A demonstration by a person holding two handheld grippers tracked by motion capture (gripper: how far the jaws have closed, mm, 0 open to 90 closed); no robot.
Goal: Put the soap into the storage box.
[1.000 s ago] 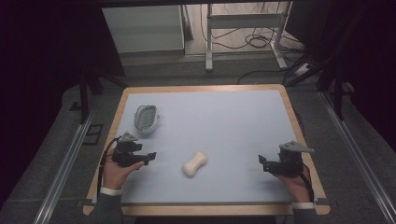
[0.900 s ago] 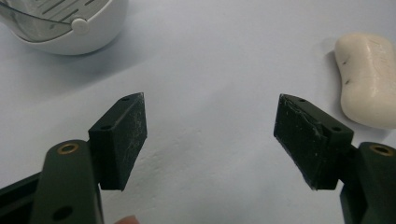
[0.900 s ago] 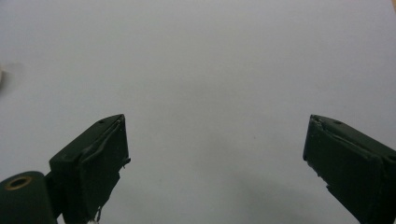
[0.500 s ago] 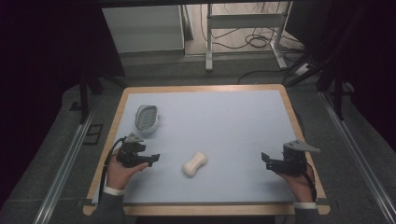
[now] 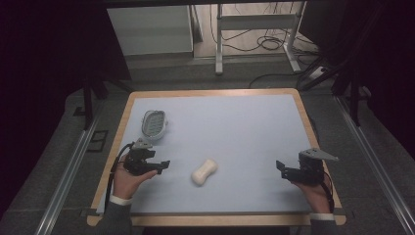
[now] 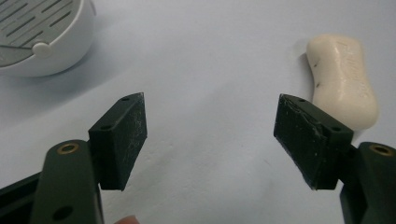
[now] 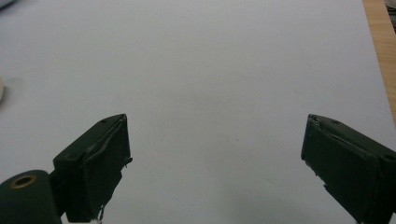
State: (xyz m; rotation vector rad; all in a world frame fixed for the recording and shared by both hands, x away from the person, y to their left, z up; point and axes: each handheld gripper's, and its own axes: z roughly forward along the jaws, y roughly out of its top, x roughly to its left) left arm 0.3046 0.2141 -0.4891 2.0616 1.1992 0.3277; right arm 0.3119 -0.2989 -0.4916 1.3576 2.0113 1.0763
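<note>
Little has shifted over the last second: both hands sit about where they were near the front edge of the table [image 5: 122, 127], and the soap bar [image 5: 204, 172] has not budged.

Two hand-held grippers flank that pale, waisted bar on the blue-grey mat. The left gripper [image 5: 162, 165] hovers just to the left of the soap, its jaws spread wide with nothing between them — in the left gripper view the soap [image 6: 344, 80] lies ahead and off to the right, just past the right-hand jaw. The right gripper [image 5: 280, 167] waits well apart on the soap's far side, its jaws likewise parted over bare mat and holding nothing.

The soap's long axis runs on a slant, its nearer end toward the person and its farther end angled up and to the right. A white slatted soap dish [image 5: 154, 124] stands behind and to the left of the soap, close beyond the left hand [image 5: 131, 177].

Judging by the layout, the left gripper is the nearer one; it would likely have to swing toward the bar and close across its narrow waist.
</note>
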